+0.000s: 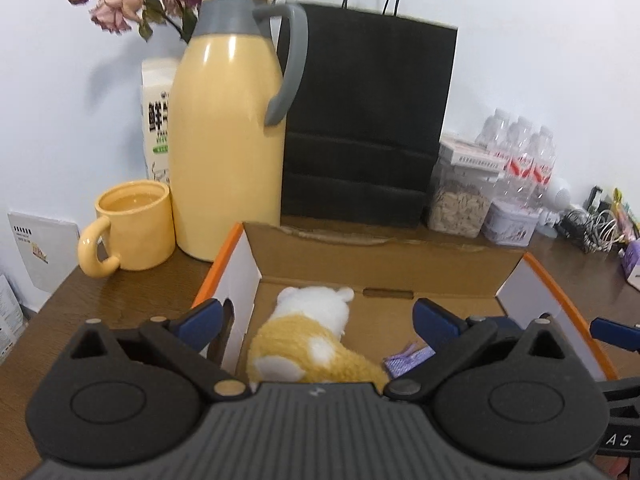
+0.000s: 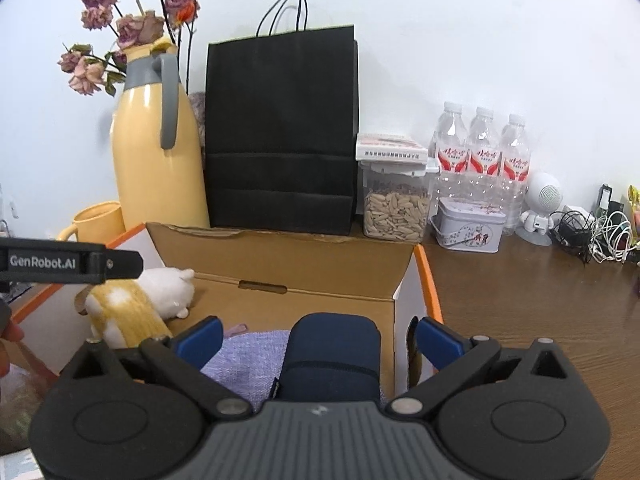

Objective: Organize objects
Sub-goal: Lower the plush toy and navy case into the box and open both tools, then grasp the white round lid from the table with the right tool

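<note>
Dark brown wood-grain worktop (image 2: pixel 520 300), set against a plain white wall (image 2: pixel 480 40). Open cardboard box (image 2: pixel 280 256) with orange-edged flaps at centre, near the front edge. Inside the box: yellow-and-white plush toy (image 1: pixel 308 340) lying on the left side; lilac knitted cloth (image 2: pixel 248 356) on the floor of the box; navy zippered pouch (image 2: pixel 332 356) resting on the cloth at the right side. Behind the box, along the wall: yellow thermos jug (image 1: pixel 228 136) with grey collar and handle; yellow mug (image 1: pixel 132 228) just beside it on the left; milk carton (image 1: pixel 158 124) partly hidden behind the jug; dried pink roses (image 2: pixel 120 32) above; black paper bag (image 2: pixel 280 132) standing upright. Right of the bag: clear canister of seeds (image 2: pixel 394 208) with a flat packet on its lid; small printed tin (image 2: pixel 468 228) in front of three water bottles (image 2: pixel 484 148); white round speaker figure (image 2: pixel 540 208); tangle of cables (image 2: pixel 592 232) at the far right. Left tongs (image 1: pixel 316 312) spread wide above the box, over the plush toy, holding nothing. Right tongs (image 2: pixel 318 332) likewise wide apart, one blue pad on each side of the pouch, not closed on it.
</note>
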The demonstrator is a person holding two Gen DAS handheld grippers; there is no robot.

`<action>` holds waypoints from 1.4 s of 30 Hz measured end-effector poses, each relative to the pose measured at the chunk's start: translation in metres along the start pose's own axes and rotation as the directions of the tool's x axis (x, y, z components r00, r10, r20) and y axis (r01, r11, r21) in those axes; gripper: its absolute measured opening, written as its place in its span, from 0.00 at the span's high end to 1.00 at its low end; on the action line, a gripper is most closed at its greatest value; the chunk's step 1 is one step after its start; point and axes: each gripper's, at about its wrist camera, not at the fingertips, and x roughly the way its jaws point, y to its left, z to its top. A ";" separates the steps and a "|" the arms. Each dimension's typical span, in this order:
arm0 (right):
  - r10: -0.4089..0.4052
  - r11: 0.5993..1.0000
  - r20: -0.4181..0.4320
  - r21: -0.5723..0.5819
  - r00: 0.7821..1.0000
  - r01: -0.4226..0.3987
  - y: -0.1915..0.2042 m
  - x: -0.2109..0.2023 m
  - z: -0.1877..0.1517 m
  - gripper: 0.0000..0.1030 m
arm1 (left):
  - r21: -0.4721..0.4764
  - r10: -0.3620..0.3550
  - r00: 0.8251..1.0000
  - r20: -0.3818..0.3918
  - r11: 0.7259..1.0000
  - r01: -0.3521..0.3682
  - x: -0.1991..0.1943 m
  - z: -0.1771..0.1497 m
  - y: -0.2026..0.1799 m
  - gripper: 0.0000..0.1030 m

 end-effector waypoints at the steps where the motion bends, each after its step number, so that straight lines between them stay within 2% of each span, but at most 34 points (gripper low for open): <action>1: 0.002 1.000 0.010 -0.002 1.000 -0.002 0.000 -0.005 0.000 0.00 | 0.001 -0.001 1.000 0.015 1.000 0.001 -0.005 0.001 0.000 0.00; 10: 0.037 0.999 0.124 -0.032 0.992 -0.033 0.006 -0.063 0.002 0.00 | 0.043 -0.015 0.989 0.150 0.999 0.009 -0.069 0.002 -0.008 0.00; 21: 0.051 0.998 0.118 -0.051 0.992 -0.045 0.013 -0.134 -0.025 0.00 | 0.090 -0.008 0.985 0.171 0.996 -0.008 -0.146 -0.024 -0.006 0.00; 27: 0.061 0.997 0.085 -0.044 0.995 -0.057 0.015 -0.170 -0.052 0.00 | 0.094 0.004 0.989 0.151 0.995 -0.018 -0.185 -0.047 -0.001 0.00; 32: 0.074 0.996 0.026 -0.045 0.997 -0.073 0.014 -0.191 -0.083 0.00 | 0.105 0.021 0.993 0.116 0.994 -0.033 -0.206 -0.075 0.005 0.00; 42: 0.101 0.994 -0.114 -0.034 0.988 -0.105 0.019 -0.206 -0.139 0.00 | 0.077 0.035 0.999 -0.002 0.996 -0.035 -0.228 -0.133 0.028 0.00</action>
